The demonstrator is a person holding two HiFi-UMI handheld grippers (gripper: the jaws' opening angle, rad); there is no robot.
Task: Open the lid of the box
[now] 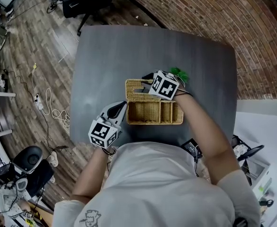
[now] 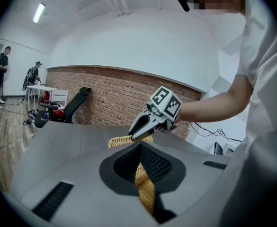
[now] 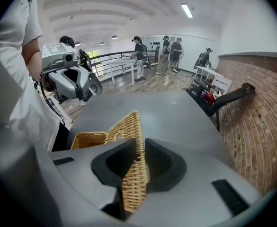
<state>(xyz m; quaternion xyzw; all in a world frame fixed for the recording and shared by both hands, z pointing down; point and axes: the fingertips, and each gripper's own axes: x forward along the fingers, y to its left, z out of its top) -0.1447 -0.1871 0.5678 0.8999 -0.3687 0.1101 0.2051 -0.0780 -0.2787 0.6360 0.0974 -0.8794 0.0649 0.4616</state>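
With the left gripper's (image 1: 121,111) jaws pinching the wicker box's (image 1: 155,122) 9 o'clock wall mid-table (image 1: 105,56), and the right gripper's (image 1: 147,83) jaws clamped on the raised lid (image 1: 134,92), swing it smoothly toward 12 o'clock.

The head camera is looking steeply down from above the person, taking in the whole bench (image 1: 129,51), the box (image 1: 152,113), the left tool (image 1: 123,107) and the right tool (image 1: 144,81). The camera on the left tool is riding low, looking along its jaws across the bench toward the brick wall (image 2: 105,96), with the box wall clamped close before the lens. The camera on the right tool is facing the opposite way, toward the open room, hard against the lid (image 3: 133,174) pinched in its jaws. Each tool camera is catching the other tool, and all three views are sharing the box.
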